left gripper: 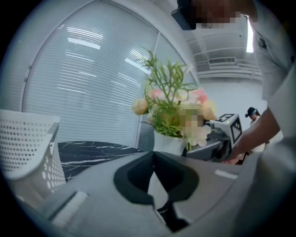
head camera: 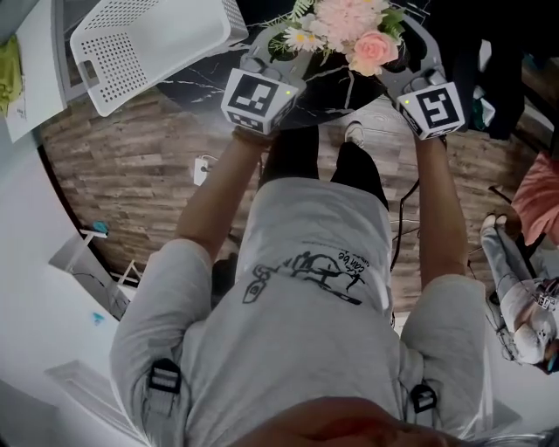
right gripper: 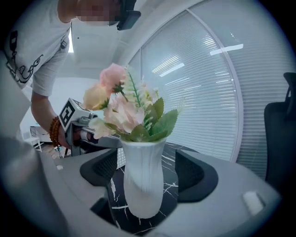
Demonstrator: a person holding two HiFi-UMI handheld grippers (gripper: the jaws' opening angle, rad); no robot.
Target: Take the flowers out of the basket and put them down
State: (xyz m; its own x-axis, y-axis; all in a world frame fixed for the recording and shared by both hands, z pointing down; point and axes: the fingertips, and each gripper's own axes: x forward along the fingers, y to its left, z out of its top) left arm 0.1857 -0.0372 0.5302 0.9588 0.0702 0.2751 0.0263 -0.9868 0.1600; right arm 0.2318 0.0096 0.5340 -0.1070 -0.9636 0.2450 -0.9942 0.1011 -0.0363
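Observation:
Pink and cream flowers (head camera: 349,26) stand in a white ribbed vase (right gripper: 143,180) on the black marble table (head camera: 188,87). My right gripper (right gripper: 145,171) is open around the vase: both black pads stand a little apart from its sides. In the head view the right gripper (head camera: 402,57) reaches in from the right under the blooms. My left gripper (head camera: 278,48) is just left of the flowers, shut and holding nothing. From the left gripper view, the vase (left gripper: 169,143) stands beyond the closed left gripper (left gripper: 154,159).
The white perforated basket (head camera: 148,39) sits on the table's left part, also close on the left as a basket wall (left gripper: 27,143). A dark chair (right gripper: 280,134) stands at the right. Wood floor (head camera: 131,166) surrounds the table.

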